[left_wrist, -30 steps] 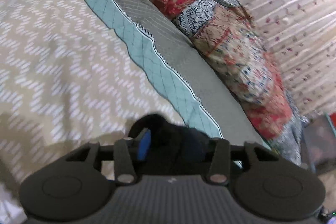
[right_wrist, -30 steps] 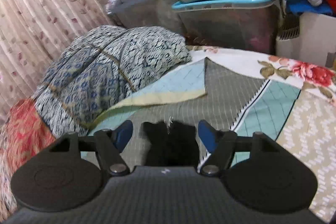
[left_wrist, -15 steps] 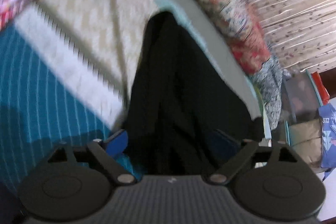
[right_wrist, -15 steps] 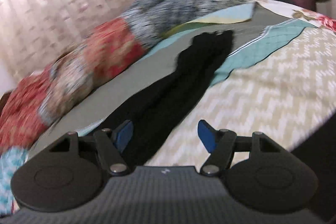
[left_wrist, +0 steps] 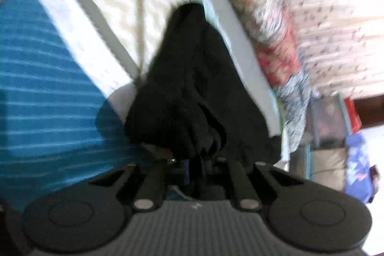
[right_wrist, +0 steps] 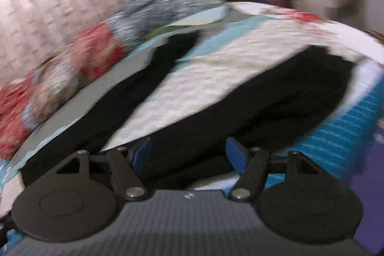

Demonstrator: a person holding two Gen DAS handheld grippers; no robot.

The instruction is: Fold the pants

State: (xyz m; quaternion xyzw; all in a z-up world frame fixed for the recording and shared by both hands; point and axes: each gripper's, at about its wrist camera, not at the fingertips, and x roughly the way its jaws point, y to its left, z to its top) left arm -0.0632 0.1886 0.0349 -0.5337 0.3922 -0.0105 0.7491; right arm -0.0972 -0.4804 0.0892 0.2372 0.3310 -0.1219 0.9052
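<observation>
Bed [right_wrist: 216,78] with chevron quilt, curtain at 12 o'clock, black pants [left_wrist: 192,92] spread across quilt, left tool [left_wrist: 195,167] just closed, pinching pants, right tool [right_wrist: 189,155] spread over pants [right_wrist: 264,107].

Left gripper [left_wrist: 195,166] with ribbed dark grey housing, two round black discs at its sides, black link arms with silver pivot screws, right gripper [right_wrist: 189,151] of the same build, small white mark mid-housing, blue-padded fingers [right_wrist: 236,155]
</observation>
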